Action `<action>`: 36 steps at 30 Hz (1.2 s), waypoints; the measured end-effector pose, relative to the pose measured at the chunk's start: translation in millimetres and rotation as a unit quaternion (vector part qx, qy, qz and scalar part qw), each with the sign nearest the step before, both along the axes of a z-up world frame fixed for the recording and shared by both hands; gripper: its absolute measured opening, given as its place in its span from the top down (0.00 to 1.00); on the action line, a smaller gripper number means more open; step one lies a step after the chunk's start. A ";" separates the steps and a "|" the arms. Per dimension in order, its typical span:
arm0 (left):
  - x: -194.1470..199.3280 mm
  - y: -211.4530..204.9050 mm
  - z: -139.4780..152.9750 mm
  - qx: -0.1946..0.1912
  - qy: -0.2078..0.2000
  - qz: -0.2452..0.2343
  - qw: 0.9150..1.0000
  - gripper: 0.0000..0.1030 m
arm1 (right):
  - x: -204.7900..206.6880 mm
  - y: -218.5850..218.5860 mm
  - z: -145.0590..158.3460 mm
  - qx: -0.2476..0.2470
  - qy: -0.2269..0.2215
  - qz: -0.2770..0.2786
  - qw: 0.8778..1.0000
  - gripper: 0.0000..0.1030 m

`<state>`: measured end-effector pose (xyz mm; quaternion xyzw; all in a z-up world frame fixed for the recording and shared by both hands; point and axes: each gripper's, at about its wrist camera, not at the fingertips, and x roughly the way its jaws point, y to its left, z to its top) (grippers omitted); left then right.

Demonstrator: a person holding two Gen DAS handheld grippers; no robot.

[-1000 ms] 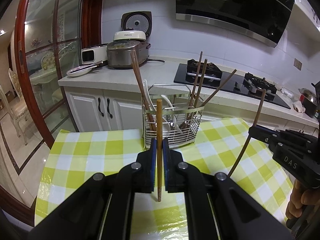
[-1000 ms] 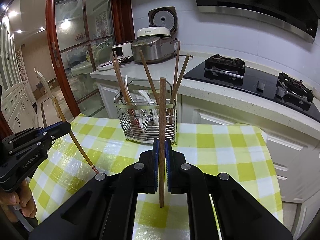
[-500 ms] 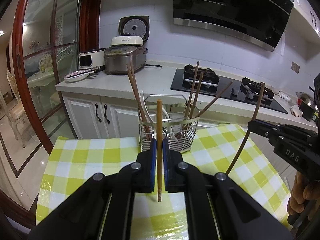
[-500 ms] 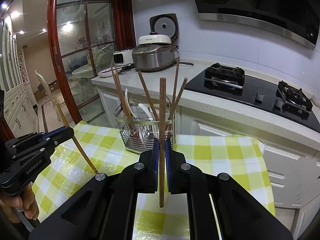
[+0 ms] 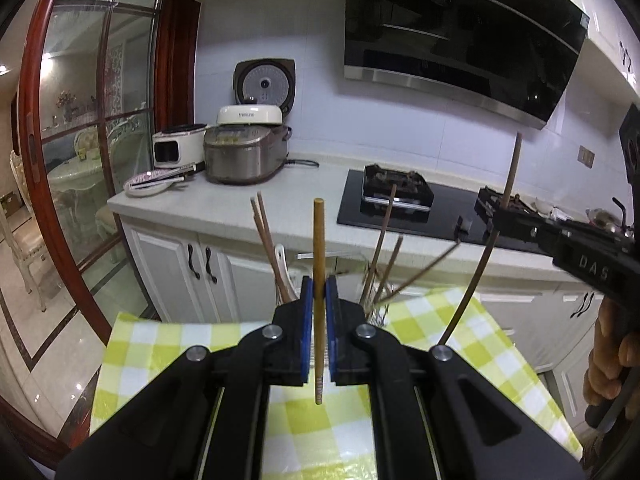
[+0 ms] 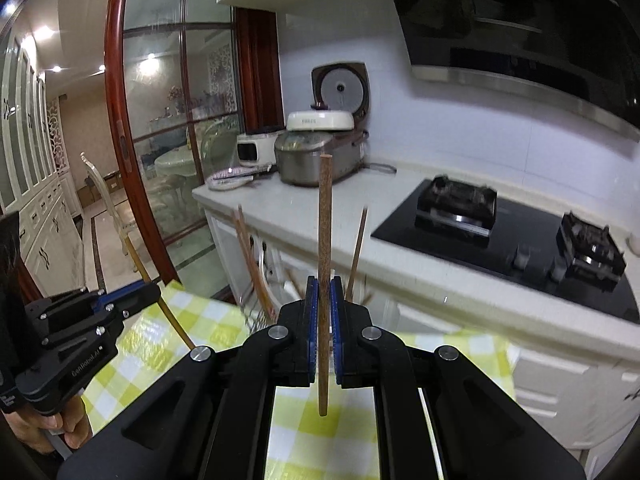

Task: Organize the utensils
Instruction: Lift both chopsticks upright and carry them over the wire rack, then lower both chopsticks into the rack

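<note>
Left gripper (image 5: 319,292): black, blue-padded jaws closed tight on a pale tan wooden chopstick (image 5: 318,248), held upright, both ends projecting past the pads.

Right gripper (image 6: 324,296): same build, jaws clamped on a reddish-brown wooden chopstick (image 6: 325,216), also upright.

Wire utensil holder (image 5: 372,304): landmark, largely hidden behind both grippers; holds several dark brown chopsticks (image 5: 384,240) leaning outward and a white spoon handle (image 5: 282,260). Both held chopsticks sit in front of and above it, apart from it.

Bench (image 5: 160,344): under the holder, covered in yellow-and-white checked cloth.

White kitchen counter (image 5: 240,200): behind the holder, carrying a steel rice cooker (image 5: 244,152) at left and a black glass gas hob (image 5: 400,200) at right.

Black range hood (image 5: 460,40): above the hob.

A person's hand (image 5: 608,360): right of the holder, gripping the right gripper's handle.
</note>
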<state>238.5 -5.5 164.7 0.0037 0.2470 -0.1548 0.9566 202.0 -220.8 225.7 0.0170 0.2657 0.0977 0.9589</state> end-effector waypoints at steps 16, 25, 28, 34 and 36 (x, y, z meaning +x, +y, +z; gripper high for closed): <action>46.7 -11.5 46.4 -0.016 -0.039 0.000 0.999 0.94 | 62.1 -6.3 73.3 0.027 -0.059 -0.006 0.998 0.92; 73.1 -12.8 42.3 -0.038 -0.057 0.020 0.997 0.94 | 95.3 -6.3 49.2 0.045 -0.059 -0.012 0.997 0.92; 84.4 -13.5 30.2 -0.045 -0.048 0.027 0.997 0.94 | 105.5 -5.4 36.3 0.051 -0.050 -0.014 0.997 0.92; 104.8 -18.6 6.3 -0.040 -0.031 0.034 0.998 0.94 | 120.0 0.0 10.0 0.053 -0.039 -0.005 0.998 0.92; 109.3 -19.3 0.4 -0.040 -0.026 0.033 0.998 0.94 | 124.2 -0.1 2.4 0.053 -0.036 -0.006 0.998 0.92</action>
